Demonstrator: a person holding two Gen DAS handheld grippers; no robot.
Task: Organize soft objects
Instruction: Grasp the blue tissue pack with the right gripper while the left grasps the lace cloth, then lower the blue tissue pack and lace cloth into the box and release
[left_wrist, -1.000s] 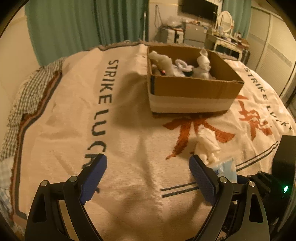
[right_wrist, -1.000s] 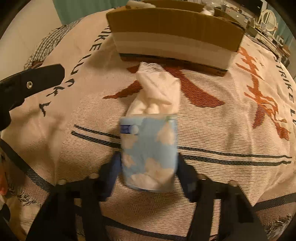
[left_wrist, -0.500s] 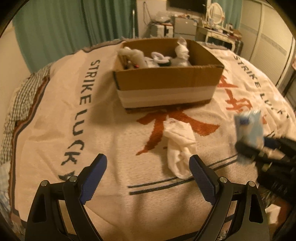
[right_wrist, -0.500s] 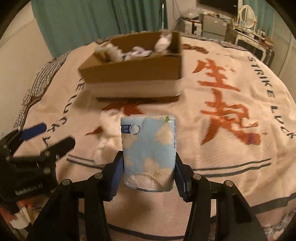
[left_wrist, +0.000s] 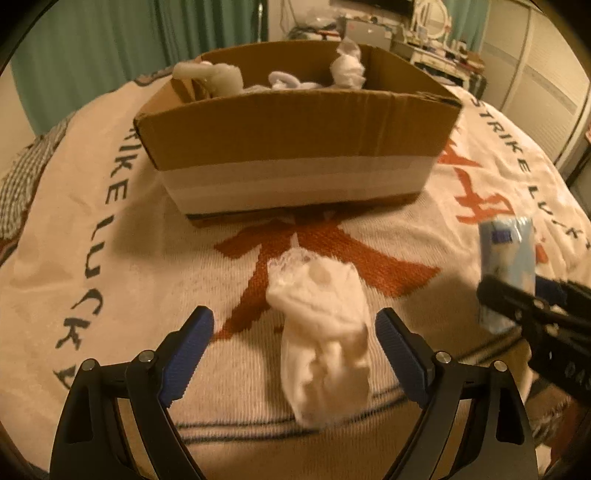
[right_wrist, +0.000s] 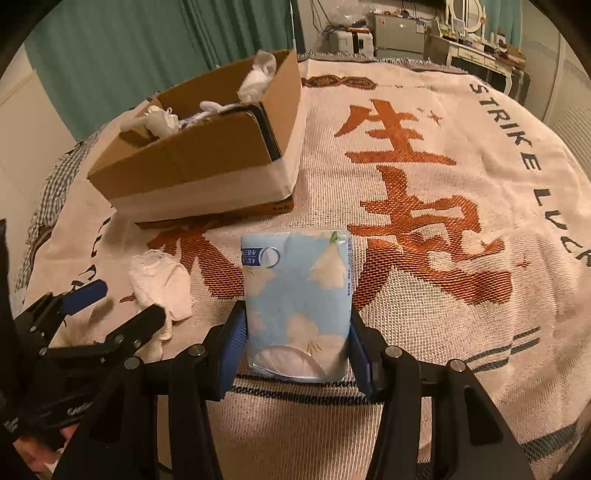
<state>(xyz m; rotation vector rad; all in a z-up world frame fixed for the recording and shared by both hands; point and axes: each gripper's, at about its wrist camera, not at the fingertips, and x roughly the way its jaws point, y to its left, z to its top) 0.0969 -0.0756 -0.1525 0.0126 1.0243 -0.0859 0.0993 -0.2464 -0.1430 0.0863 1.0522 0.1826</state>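
Observation:
A crumpled white sock lies on the woven blanket, between the fingers of my open left gripper; it also shows in the right wrist view. My right gripper is shut on a light-blue tissue pack and holds it above the blanket; the pack shows at the right of the left wrist view. The open cardboard box with several white soft items stands beyond the sock, also seen in the right wrist view.
The cream blanket with orange characters and "STRIKE LUCKY" lettering covers the surface. Teal curtains hang behind. A dresser and appliances stand at the far back right.
My left gripper has moved forward and now straddles the white sock. My right gripper has lifted the tissue pack and swung to the right, away from the sock.

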